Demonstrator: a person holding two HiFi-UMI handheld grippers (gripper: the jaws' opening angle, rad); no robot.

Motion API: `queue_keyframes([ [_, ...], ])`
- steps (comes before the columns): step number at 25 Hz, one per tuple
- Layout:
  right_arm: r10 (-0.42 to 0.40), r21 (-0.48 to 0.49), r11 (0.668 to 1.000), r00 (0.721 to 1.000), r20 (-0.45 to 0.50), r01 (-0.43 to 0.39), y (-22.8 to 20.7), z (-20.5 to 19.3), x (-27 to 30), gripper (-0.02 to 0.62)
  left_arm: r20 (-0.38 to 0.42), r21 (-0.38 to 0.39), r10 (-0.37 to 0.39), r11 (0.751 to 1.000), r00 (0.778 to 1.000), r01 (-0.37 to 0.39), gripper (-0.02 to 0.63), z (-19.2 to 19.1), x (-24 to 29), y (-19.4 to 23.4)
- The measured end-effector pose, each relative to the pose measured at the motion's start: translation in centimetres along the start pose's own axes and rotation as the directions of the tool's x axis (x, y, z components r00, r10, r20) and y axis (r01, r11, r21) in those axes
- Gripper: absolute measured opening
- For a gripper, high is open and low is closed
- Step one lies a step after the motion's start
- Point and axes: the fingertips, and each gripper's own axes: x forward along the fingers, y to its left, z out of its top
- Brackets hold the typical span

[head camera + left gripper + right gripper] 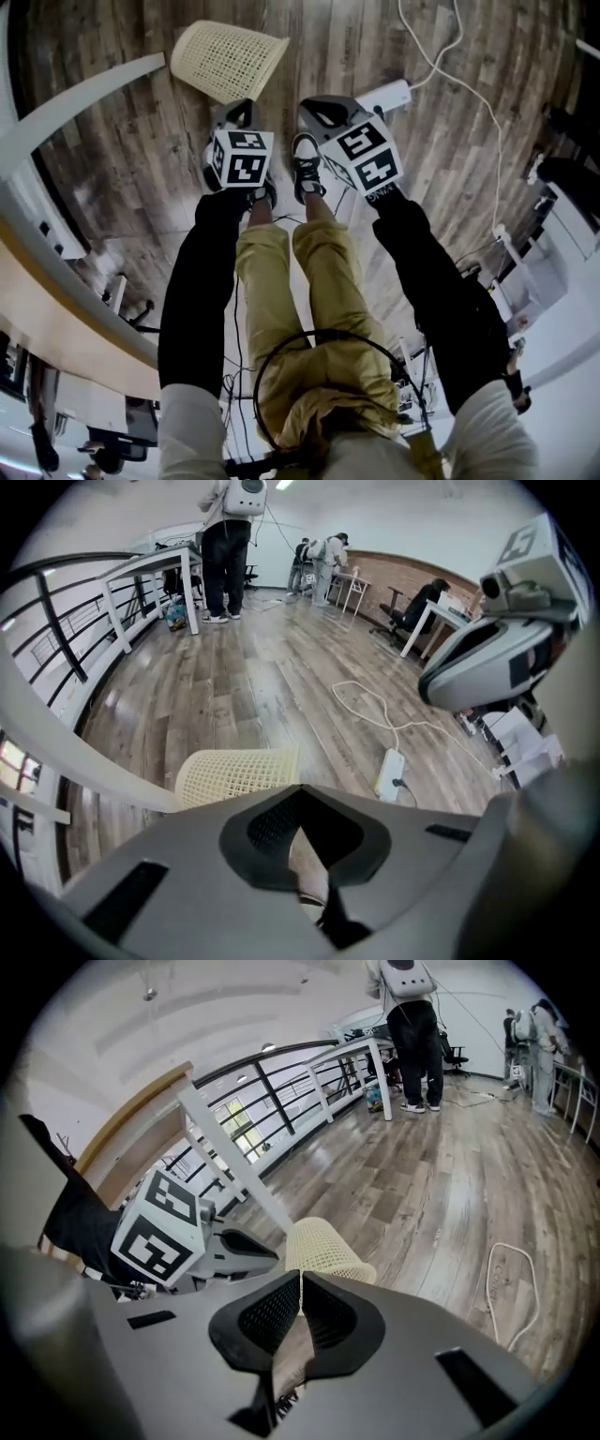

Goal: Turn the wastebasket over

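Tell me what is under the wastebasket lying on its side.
Only the wooden floor shows under the wastebasket, which rests directly on it. The strip where they touch is covered by the basket itself, and the left gripper hides its near edge in the head view.

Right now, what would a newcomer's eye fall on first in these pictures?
The cream mesh basket lies on its side on the wood floor, at the top of the head view. Just below it are the left gripper and the right gripper, jaws shut and empty. A white power strip lies to their right.
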Motion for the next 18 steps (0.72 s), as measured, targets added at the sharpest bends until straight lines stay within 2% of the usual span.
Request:
queue_keyframes([
  [3,-0.006,-0.020,1.000,0.999,0.034,0.006,1.9,4.0,-4.0,0.021,0.058,-0.031,-0.022,0.999,0.998,0.024,0.000,3.8,-6.1,-0.6],
  [8,-0.015,-0.014,1.000,0.987,0.158,0.017,6.9,11.4,-13.9,0.020,0.156,-0.006,-0.013,1.000,0.988,0.014,0.000,10.9,-19.3,-1.4],
  [10,-0.001,-0.044,0.999,0.977,0.211,0.011,9.7,14.6,-18.1,0.020,0.208,-0.011,-0.003,1.000,0.978,0.005,0.000,13.5,-24.8,-1.4],
  [15,-0.024,-0.136,0.988,0.931,0.364,0.079,13.8,22.6,-27.6,0.020,0.389,-0.021,0.042,0.999,0.920,-0.036,0.000,21.0,-37.0,-0.6],
  [18,-0.054,-0.150,0.980,0.905,0.422,0.129,16.7,24.5,-33.6,0.020,0.449,-0.018,0.035,0.999,0.893,-0.030,0.000,22.1,-44.1,-2.6],
])
